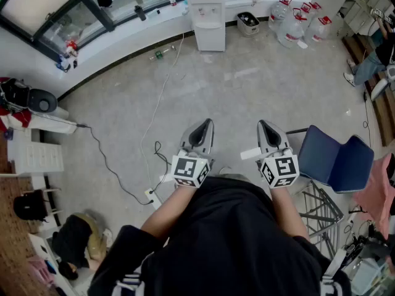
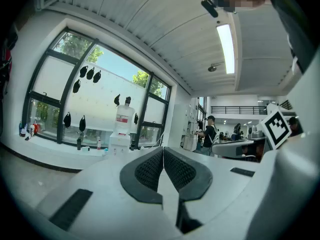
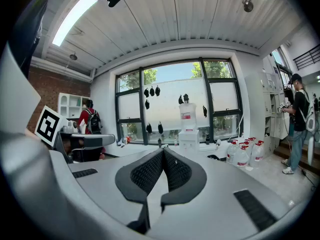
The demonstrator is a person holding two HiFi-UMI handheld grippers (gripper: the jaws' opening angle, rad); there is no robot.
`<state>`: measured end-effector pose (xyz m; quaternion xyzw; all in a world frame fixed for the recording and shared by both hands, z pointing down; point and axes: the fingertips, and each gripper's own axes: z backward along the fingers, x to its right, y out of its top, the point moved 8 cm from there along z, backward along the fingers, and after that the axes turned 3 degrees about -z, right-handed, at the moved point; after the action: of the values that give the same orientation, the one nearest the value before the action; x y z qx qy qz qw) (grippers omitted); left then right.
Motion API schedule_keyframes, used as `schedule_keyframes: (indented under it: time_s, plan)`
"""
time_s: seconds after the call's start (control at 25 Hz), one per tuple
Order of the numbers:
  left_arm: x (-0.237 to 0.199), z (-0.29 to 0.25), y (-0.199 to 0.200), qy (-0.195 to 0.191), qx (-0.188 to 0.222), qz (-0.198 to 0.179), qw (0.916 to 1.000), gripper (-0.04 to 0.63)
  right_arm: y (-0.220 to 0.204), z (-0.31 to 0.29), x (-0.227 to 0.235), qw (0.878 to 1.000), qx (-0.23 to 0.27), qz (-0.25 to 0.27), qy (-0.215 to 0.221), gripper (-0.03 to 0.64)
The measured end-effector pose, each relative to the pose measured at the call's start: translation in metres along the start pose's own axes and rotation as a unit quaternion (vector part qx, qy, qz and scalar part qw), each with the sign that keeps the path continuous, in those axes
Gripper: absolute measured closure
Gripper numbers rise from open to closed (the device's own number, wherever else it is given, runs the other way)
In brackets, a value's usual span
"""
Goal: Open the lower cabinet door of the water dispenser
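Clenched and empty, item one: left gripper (image 2: pixel 163 150), jaws pressed together with nothing between them, held out level in front of me. Item two: right gripper (image 3: pixel 163 151), likewise closed on nothing, side by side with the first and apart from it. Item three: water dispenser (image 1: pixel 207 16), white, standing against the far wall under the window (image 1: pixel 55 8), well apart from both grippers across the bare floor (image 1: pixel 247 97). Its lower cabinet door (image 1: pixel 210 37) showed a flat white front, closed as far as I could tell at that range. I noted a water bottle (image 3: pixel 188 116) with a red label seated upside down on top of the unit. Beside the dispenser stood a dark bin (image 1: pixel 248 23), then a cluster of clear water jugs (image 1: pixel 297 23) with red caps. A thin cable (image 1: pixel 162 94) ran from the dispenser's side across the floor to a power strip (image 1: pixel 151 196) near my left. A blue chair (image 1: pixel 336 160) stood just beside the right gripper. White drawers (image 1: pixel 34 156) sat at the left edge. One person (image 1: pixel 370 63) was at the far right by the shelves; another, in a red top (image 3: pixel 90 120), was at a desk.
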<state>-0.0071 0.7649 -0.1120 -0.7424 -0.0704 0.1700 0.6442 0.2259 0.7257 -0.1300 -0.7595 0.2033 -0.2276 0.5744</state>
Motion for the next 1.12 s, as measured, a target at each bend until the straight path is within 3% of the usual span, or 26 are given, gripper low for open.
schedule_keyframes:
  time_s: [0.2, 0.4, 0.56, 0.8, 0.84, 0.88, 0.92, 1.0, 1.12]
  plan:
    - [0.004, -0.004, -0.002, 0.004, 0.003, -0.014, 0.9999, 0.589, -0.001, 0.002, 0.004, 1.0, 0.008, 0.012, 0.002, 0.62]
    - [0.004, -0.002, 0.0, 0.015, 0.003, -0.023, 0.9996, 0.589, 0.005, 0.004, -0.001, 0.998, 0.01, 0.059, 0.007, 0.618]
    - [0.006, -0.001, -0.002, 0.016, 0.0, -0.025, 0.9996, 0.589, 0.002, 0.006, 0.003, 1.0, 0.015, 0.018, 0.017, 0.618]
    - [0.009, 0.001, -0.007, 0.015, -0.001, -0.029, 0.9995, 0.588, -0.004, 0.011, 0.013, 1.0, 0.017, 0.0, 0.011, 0.617]
    - [0.009, 0.002, -0.008, 0.018, -0.001, -0.029, 0.9994, 0.582, -0.005, 0.013, 0.014, 1.0, 0.017, -0.001, 0.012, 0.617]
    - [0.007, 0.003, -0.009, 0.019, -0.001, -0.027, 0.9994, 0.535, -0.006, 0.014, 0.015, 1.0, 0.017, -0.001, 0.014, 0.613]
    - [0.005, 0.003, -0.011, 0.019, -0.002, -0.024, 0.9995, 0.465, -0.008, 0.015, 0.016, 1.0, 0.015, -0.001, 0.017, 0.6]
    - [0.001, 0.004, -0.013, 0.017, 0.001, -0.012, 0.9998, 0.369, -0.011, 0.016, 0.018, 1.0, 0.007, -0.002, 0.025, 0.487]
    - [0.0, 0.007, -0.013, 0.013, 0.01, -0.009, 0.9998, 0.341, -0.016, 0.019, 0.026, 1.0, -0.007, -0.008, 0.025, 0.38]
